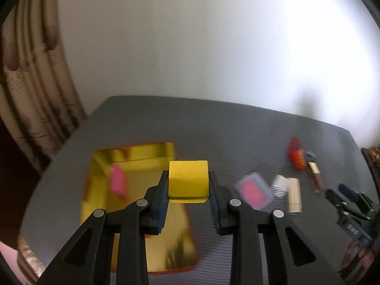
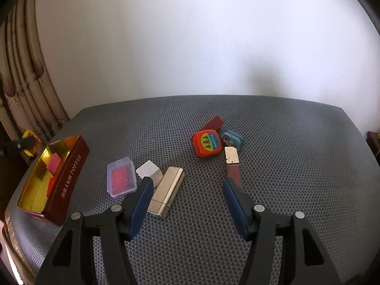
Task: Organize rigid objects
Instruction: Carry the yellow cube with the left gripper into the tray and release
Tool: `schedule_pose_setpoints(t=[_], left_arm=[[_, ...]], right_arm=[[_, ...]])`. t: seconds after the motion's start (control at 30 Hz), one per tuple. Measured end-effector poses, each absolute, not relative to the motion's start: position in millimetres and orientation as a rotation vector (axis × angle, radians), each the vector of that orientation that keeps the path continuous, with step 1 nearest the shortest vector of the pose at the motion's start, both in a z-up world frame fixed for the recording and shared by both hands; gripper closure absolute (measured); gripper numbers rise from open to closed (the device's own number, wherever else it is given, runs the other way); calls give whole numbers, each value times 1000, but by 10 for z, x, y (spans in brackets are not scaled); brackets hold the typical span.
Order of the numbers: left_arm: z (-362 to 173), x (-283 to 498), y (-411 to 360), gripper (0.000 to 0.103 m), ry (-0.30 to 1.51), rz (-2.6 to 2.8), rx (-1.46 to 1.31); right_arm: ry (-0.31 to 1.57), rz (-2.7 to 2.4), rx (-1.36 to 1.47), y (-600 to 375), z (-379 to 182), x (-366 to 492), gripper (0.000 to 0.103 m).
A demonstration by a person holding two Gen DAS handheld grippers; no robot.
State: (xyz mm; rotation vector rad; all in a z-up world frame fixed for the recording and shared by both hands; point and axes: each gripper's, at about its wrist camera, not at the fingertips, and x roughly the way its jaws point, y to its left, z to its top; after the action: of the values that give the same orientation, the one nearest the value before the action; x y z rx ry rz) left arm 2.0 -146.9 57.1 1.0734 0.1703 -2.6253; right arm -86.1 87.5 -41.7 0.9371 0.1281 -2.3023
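1. The left gripper has its fingers clamped on a small yellow block, held in the air above the desk, over the right edge of the open toffee tin.
2. That tin has a gold lining and dark red outer walls with "TOFFEE" printed on the side; it sits at the left end of the desk, and a pink block already lies inside it.
3. The right gripper hovers low over the middle of the desk with its fingers apart and nothing between them.
4. Just by its left finger lies a gold rectangular case, with a small white-and-grey cube touching its far end.
5. Left of the cube rests a clear plastic box with a red insert.
6. Near the right finger lies a lip-gloss tube with a gold cap, pointing away from the gripper.
7. Beyond its cap sit an orange tin with a tree emblem, a small teal tin and a dark red flat piece, all clustered together.
8. A curtain hangs at the left, beside a plain white wall.
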Motion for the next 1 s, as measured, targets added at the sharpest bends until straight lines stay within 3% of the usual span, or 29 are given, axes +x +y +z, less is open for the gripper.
schedule_pose_setpoints(t=[0.47, 1.0], left_arm=[[218, 276, -2282, 76, 213, -2446, 1165], [-435, -1053, -2472, 76, 305, -2289, 1419]], right_arm=[[158, -2280, 931, 784, -368, -766, 41], [161, -2299, 956, 809, -408, -702, 41]])
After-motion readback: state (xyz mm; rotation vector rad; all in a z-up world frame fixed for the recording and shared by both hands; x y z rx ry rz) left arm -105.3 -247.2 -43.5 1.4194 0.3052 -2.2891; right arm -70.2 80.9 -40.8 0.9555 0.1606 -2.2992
